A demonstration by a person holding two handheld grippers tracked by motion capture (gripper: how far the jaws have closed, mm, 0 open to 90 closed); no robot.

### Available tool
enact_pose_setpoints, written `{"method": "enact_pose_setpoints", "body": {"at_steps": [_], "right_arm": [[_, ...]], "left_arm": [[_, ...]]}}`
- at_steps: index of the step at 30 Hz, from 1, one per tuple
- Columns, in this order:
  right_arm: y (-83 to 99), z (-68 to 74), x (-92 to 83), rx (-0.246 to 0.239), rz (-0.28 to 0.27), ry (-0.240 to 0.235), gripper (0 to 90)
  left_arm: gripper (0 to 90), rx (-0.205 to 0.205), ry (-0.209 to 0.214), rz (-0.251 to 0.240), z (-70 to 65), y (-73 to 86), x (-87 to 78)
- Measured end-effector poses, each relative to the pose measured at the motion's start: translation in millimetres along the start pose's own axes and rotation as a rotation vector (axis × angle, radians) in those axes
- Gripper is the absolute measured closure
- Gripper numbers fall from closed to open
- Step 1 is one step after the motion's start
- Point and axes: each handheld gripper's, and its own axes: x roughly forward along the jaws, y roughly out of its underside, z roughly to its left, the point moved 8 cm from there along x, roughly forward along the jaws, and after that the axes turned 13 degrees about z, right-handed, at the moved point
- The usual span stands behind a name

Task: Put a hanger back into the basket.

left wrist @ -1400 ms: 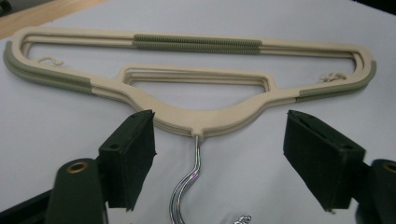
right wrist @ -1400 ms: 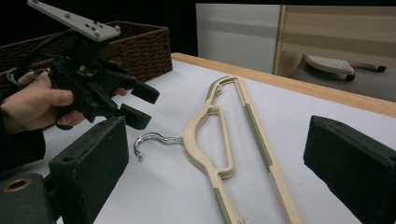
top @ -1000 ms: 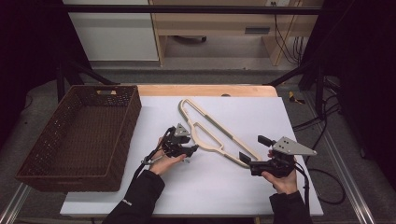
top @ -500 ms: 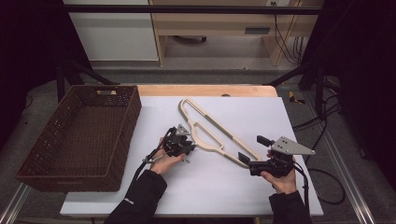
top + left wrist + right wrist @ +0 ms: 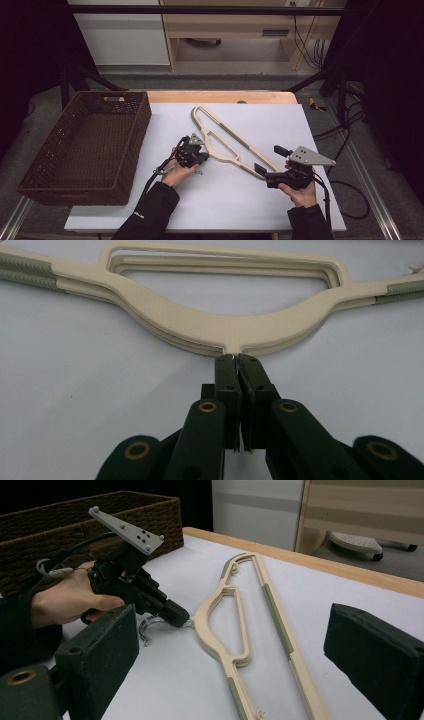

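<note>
While hangers [image 5: 225, 140] flat, left claw [image 5: 239, 360] pinching hook.

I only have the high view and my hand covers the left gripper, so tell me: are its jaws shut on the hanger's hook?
Observer: Yes. In the left gripper view the left gripper is shut on the metal hook's stem, right at the neck of the hangers.
Operator: One hanger or more?
Observer: A stack; the layered edges show at least two.
Operator: And the right gripper?
Observer: The right gripper is open, with the hangers' arm lying between its pads.
</note>
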Motion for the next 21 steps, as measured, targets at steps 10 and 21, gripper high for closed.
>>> {"method": "enact_pose_setpoints", "body": {"at_steps": [10,21], "right_arm": [[0.9,-0.2,3.0,0.0,0.005,0.0,7.6],[3.4,0.0,13.5,0.003,0.028,0.0,10.2]], "left_arm": [[88.1,-0.004,0.004,-0.009,-0.6,-2.8,-3.1],[88.6,0.032,-0.022,-0.011,-4.5,-5.6,-13.9]]}}
